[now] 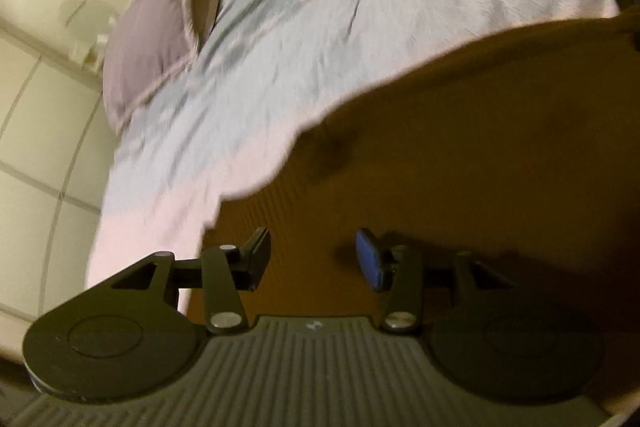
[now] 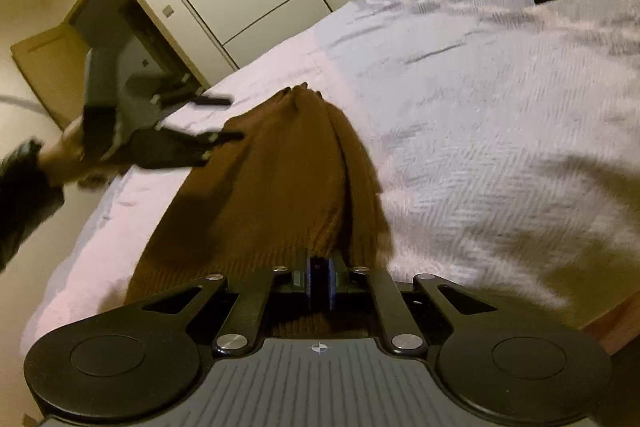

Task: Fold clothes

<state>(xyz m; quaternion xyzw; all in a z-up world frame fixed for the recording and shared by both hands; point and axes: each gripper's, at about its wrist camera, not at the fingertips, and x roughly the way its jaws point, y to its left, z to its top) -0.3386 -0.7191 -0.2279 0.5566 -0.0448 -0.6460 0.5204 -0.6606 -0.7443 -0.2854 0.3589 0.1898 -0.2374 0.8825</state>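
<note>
The near hem of the brown knit sweater (image 2: 280, 183) is pinched in the closed right gripper (image 2: 319, 283), while the left gripper (image 1: 312, 259) is held open above it.

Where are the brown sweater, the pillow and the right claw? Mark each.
brown sweater (image 2: 280, 187), right wrist view, middle of its knit.
pillow (image 1: 148, 47), left wrist view, its face.
right claw (image 2: 319, 283), right wrist view, between its fingertips.

Dim warm light, ceiling glare, motion blur, fisheye-bent edges.

No readable text or labels anywhere.
</note>
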